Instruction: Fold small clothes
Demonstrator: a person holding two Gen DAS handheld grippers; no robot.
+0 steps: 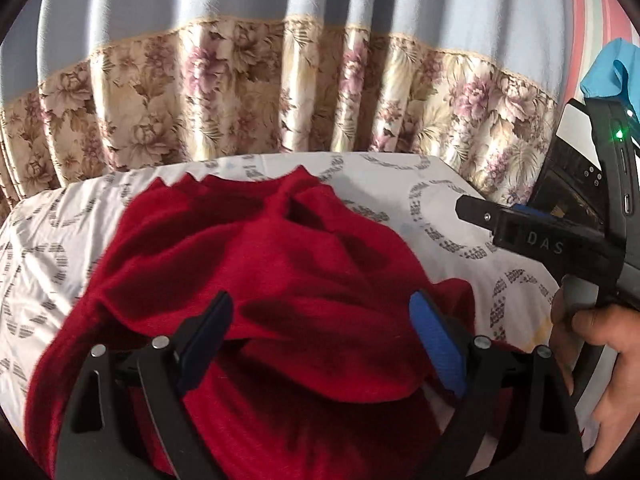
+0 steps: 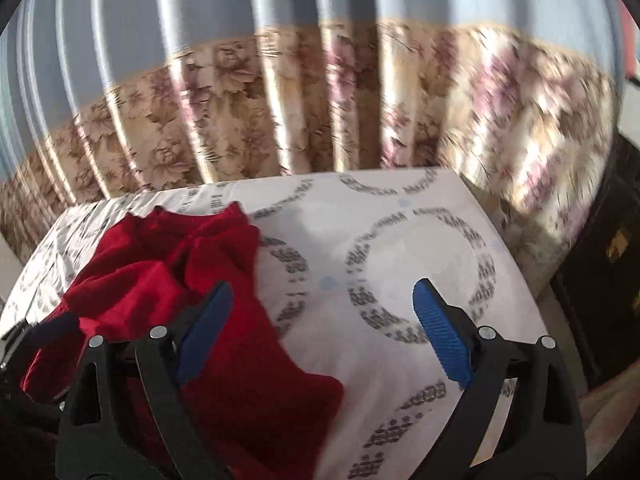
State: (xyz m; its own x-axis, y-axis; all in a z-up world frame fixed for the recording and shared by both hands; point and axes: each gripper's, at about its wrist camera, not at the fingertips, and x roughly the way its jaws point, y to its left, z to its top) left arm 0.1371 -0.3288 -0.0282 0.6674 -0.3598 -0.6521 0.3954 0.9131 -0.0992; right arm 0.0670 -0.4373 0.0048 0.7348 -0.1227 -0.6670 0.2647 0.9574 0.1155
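Here, a patterned white sheet (image 2: 400, 264) lies before floral curtains (image 1: 240, 92).

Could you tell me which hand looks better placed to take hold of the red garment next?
Left, probably. The left tool hangs open directly over the crumpled red garment, while the right tool is open mostly over bare sheet.

Looks like a home bedroom. Shown by a bed-like surface under a white sheet (image 2: 400, 240) printed with grey circular patterns, pleated curtains (image 1: 240, 100) close behind it, pale blue above and floral beige below, dark furniture (image 2: 600, 260) at the right edge, and a crumpled red knit garment (image 1: 260, 280) lying on the sheet.
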